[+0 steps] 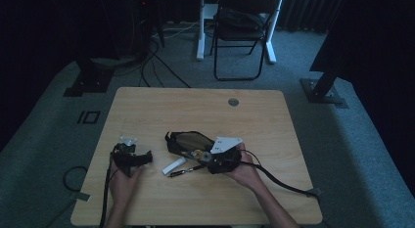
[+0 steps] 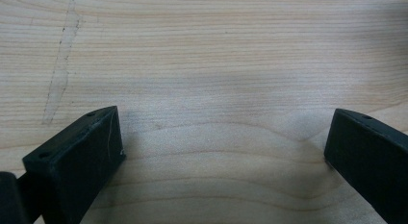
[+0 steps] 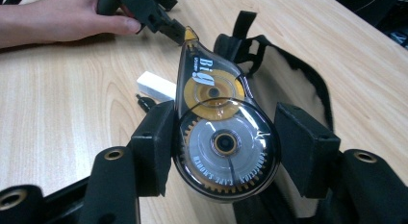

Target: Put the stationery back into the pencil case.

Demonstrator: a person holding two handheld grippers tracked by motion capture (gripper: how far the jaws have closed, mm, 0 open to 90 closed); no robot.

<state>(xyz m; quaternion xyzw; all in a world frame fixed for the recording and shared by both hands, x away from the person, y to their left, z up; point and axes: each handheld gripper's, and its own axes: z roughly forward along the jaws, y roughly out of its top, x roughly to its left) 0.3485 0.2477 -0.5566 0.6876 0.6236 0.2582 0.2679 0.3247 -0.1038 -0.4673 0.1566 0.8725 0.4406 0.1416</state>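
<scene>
The wooden table (image 1: 147, 105) carries everything, and just beyond the right gripper (image 3: 226, 144) lies the open black pencil case (image 3: 298, 84), its long axis running away and up from the jaws, with its mouth facing them. Between those jaws sits a correction tape dispenser (image 3: 219, 132), round body low, pointed tip aimed away toward the far hand; the jaws stand wide, the left one against its side and the right a little off it, so the hold looks loose or one-sided. The case is right behind the dispenser, so a short forward carry along the case's length would likely drop it in. The left gripper (image 1: 131, 157) rests well off to the side, jaws wide and empty over bare wood. Near the dispenser's tip lie a white eraser (image 3: 155, 85) and a dark pen (image 1: 183, 171).
</scene>
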